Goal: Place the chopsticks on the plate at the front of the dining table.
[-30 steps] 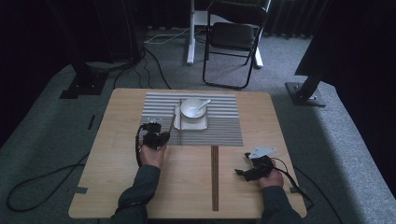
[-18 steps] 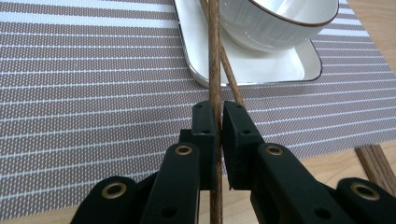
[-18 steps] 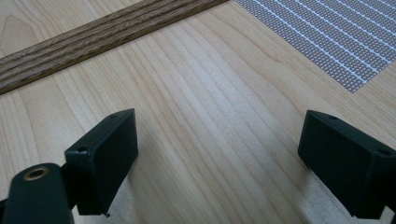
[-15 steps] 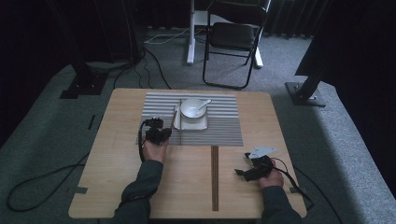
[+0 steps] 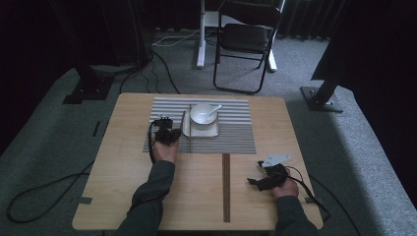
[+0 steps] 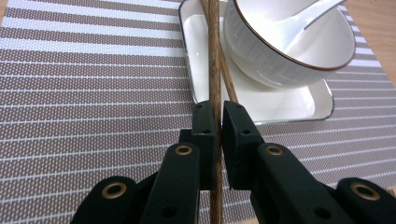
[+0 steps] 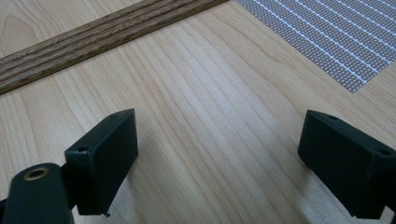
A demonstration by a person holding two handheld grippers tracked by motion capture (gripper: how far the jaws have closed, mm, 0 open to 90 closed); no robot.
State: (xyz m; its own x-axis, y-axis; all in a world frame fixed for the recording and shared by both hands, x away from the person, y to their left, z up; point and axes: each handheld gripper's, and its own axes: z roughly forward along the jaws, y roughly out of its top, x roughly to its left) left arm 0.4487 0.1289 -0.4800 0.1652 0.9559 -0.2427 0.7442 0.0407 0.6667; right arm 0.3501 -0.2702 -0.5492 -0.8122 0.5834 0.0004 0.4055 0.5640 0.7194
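Gripping two chopsticks [image 6: 215,70]; one bowl [image 6: 289,44] beside.

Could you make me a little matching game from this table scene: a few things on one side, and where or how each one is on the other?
Things:
1. spoon
2. bowl
3. chopstick
4. right gripper

States:
A. open above bare wood
B. clamped between the left gripper fingers
C. standing on the white plate
D. resting inside the bowl

Pairs: 1-D, 2-C, 3-B, 4-A
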